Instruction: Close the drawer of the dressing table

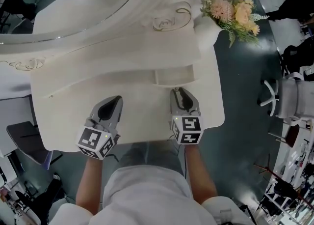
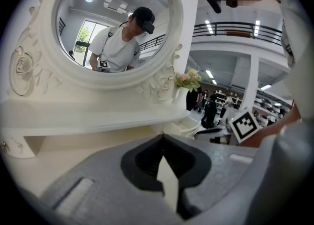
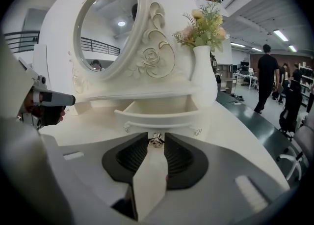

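The white dressing table (image 1: 68, 121) has a small drawer (image 1: 172, 75) pulled open under its raised shelf. My right gripper (image 1: 179, 92) reaches the drawer's front. In the right gripper view the open drawer (image 3: 157, 111) is straight ahead, and its small metal knob (image 3: 156, 141) sits between the tips of my right gripper (image 3: 156, 138), whose jaws stand close on either side of it. My left gripper (image 1: 116, 102) hovers over the tabletop to the left of the drawer. Seen in its own view, the left gripper (image 2: 163, 138) is shut with its tips meeting and nothing in it.
An oval mirror (image 1: 73, 3) in a carved frame rises at the table's back. A white vase of flowers (image 1: 208, 30) stands at the back right, close to the drawer. A dark chair (image 1: 24, 140) is on the left and an office chair base (image 1: 271, 96) on the right.
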The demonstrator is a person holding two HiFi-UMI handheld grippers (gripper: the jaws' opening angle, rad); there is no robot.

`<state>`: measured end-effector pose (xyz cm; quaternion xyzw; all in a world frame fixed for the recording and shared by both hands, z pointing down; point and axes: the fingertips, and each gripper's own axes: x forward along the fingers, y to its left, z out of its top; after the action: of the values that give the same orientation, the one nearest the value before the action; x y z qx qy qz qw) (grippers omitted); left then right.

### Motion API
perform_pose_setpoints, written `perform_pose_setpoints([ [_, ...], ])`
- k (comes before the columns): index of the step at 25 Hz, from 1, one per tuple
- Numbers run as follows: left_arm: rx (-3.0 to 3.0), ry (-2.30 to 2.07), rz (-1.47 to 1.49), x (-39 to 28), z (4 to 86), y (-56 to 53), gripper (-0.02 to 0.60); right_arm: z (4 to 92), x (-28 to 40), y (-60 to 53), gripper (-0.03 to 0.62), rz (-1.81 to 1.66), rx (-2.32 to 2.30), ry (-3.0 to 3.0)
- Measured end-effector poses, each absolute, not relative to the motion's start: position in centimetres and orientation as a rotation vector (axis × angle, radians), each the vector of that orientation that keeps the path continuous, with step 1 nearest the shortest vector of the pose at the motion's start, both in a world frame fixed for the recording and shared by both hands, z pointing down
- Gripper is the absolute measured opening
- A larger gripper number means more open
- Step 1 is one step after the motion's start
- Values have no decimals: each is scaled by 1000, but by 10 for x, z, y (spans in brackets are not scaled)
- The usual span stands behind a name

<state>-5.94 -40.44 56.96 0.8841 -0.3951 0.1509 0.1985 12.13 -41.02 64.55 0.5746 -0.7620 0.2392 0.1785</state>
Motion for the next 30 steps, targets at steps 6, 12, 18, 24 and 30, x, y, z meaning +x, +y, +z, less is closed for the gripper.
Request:
perform_pose_setpoints([
  [6,2470,-1090,430,-55,575,-407,0,652,121,-417,89,681,1631,-2142],
  [12,2433,-1117,406,-60,578,-414,0,651,124,-419,89,663,1666,-2132],
  [18,2438,-1118,443,-60,585,-414,0,652,128,-429,89,656,1664,-2131],
  [24,2437,-1118,460,-59,589,-417,0,652,128,-441,89,642,1653,-2148],
  [30,2430,-1120,464,-57,592,-422,0,652,127,-457,89,637,1635,-2166],
])
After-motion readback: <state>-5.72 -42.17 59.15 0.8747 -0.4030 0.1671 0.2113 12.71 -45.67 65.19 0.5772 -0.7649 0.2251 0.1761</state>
